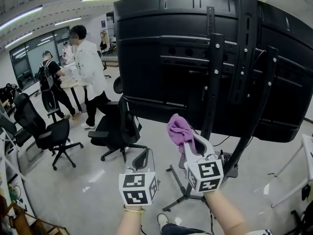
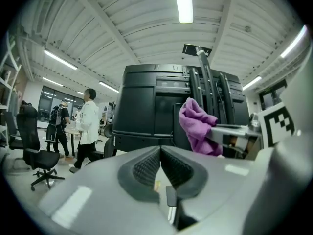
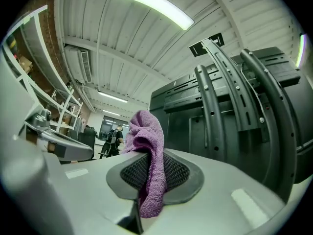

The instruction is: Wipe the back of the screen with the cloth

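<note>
Cloth (image 1: 180, 130), purple, is pinched btwn the pads of the right gripper (image 1: 188, 140). Its bunched top sticks up past the tips and a tail hangs down the jaw gap, per the right gripper view (image 3: 146, 146). It's held in the air just below the bottom edge of the screen (image 1: 166, 58); can't tell if it touches, looks slightly apart. Screen is big and black, w/ its ribbed back panel facing the camera, tilted, on a black stand (image 1: 213, 82) w/ vertical slotted rails bolted across the back. Stand's legs (image 1: 183, 192) rest on the grey floor (image 1: 93, 180), right under the right gripper.

Left gripper (image 1: 142, 158) sits lower and to the left of the right one, well apart from the screen. Jaws are closed, pads meeting at the tips w/ nothing btwn them in the left gripper view (image 2: 160, 165).

Bkgd: black office chair (image 1: 117, 126) by the screen's lower left corner, and another chair (image 1: 49, 131) further left. A person in a white top (image 1: 90, 72) and one in black (image 1: 51, 77) stand at a small table (image 1: 68, 84) near the far wall.
</note>
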Demonstrator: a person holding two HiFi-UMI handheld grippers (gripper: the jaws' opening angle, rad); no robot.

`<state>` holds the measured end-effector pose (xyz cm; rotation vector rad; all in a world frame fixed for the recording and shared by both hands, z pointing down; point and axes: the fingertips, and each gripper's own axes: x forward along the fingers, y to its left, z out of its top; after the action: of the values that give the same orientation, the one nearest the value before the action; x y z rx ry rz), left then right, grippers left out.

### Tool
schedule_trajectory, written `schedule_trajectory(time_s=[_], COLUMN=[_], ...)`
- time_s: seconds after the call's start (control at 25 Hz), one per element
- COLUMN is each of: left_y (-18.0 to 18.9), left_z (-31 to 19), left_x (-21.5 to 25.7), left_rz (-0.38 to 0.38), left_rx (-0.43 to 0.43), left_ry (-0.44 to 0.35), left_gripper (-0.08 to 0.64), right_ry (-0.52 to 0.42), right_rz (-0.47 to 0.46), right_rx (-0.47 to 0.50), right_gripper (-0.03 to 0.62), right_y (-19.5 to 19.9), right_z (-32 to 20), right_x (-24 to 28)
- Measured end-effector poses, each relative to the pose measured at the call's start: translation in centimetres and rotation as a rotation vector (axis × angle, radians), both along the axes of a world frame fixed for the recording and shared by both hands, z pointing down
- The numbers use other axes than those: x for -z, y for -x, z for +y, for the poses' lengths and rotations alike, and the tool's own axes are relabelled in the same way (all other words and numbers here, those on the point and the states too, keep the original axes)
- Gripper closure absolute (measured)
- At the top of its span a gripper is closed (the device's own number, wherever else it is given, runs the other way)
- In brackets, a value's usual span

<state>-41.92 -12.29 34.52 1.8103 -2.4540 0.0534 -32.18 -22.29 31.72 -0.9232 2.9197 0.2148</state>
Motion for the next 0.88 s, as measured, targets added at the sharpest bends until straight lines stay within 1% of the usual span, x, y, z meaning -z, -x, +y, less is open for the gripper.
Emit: schedule_trajectory(time_s=[0.16, 0.32, 0.44, 0.6, 0.88], left_y=[5.6, 9.7, 12.6, 15.6, 20.3], left_z=[-2.5, -6.9, -10.2, -13.6, -17.5], left_x=[0.3, 0.6, 0.9, 0.6, 0.4], left_rz=[-0.020, -0.021, -0.021, -0.009, 0.024], left_rx=[0.014, -0.019, -0.051, -0.098, -0.231], left_ry=[0.015, 0.010, -0.002, 0.009, -0.006], left_gripper=[0.554, 0.552, 0.552, 0.552, 0.552], right_ry=[0.012, -0.001, 0.001, 0.004, 0.016], right_rz=[-0.036, -0.035, -0.061, -0.063, -0.057], right_rx=[-0.007, -0.072, -0.155, -0.284, -0.553], right_gripper=[0.538, 0.537, 0.537, 0.538, 0.537], right_y=[5.7, 9.1, 10.5, 11.4, 12.1], right_z=[-3.3, -7.8, -11.6, -15.9, -20.1], right_x=[0.5, 1.0, 1.7, 1.6, 0.0])
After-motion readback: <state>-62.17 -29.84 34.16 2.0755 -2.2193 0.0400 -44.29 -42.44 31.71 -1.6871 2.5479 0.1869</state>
